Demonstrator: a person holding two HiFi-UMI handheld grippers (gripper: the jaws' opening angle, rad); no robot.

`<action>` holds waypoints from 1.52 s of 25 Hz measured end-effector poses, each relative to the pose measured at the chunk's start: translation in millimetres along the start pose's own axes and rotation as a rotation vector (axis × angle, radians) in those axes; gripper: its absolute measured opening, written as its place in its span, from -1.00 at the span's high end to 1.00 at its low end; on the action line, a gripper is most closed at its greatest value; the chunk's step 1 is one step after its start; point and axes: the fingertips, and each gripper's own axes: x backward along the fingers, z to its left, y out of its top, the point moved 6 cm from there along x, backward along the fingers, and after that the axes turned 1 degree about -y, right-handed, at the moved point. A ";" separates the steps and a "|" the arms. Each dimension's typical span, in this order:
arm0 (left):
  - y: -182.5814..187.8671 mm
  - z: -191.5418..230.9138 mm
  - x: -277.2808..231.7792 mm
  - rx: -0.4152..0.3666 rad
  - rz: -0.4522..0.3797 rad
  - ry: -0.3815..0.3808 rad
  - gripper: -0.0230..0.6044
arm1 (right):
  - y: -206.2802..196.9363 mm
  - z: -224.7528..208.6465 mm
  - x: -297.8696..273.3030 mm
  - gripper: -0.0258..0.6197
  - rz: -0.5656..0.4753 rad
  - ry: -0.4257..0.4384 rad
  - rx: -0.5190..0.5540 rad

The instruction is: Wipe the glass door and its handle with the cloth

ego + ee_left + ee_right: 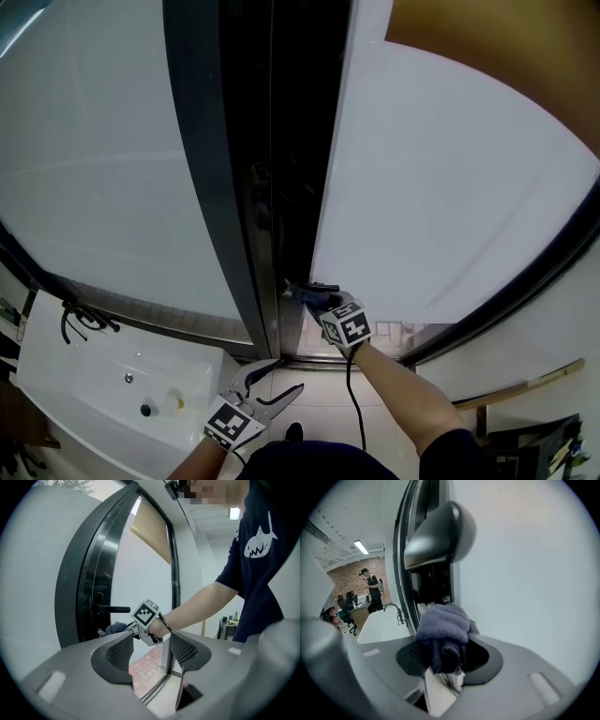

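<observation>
The right gripper [443, 657] has its jaws clamped on the cloth [443, 620], a bluish-grey towel bunched into a lump that bulges out past the jaw tips. It's held up at the edge of the glass door [441, 187], with the cloth just below the dark lever handle [438, 531]. In the right gripper view the handle looms right over the cloth, but none of the views really shows whether the two are touching. The frosted pane fills the whole right side there.

The left gripper [150, 651] isn't doing anything: its jaws stand wide apart with nothing between them, only the tiled floor and the bottom of the door showing through the gap. It sits low and near the person's body, well apart from the handle, pointing roughly toward the other gripper.

The black door frame [225, 187] runs up the middle of the head view. A white sink [103, 394] with a tap sits at the lower left.
</observation>
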 end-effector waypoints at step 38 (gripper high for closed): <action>-4.9 2.4 -1.2 0.003 0.021 -0.005 0.14 | -19.1 44.0 -28.4 0.43 0.035 0.140 -0.084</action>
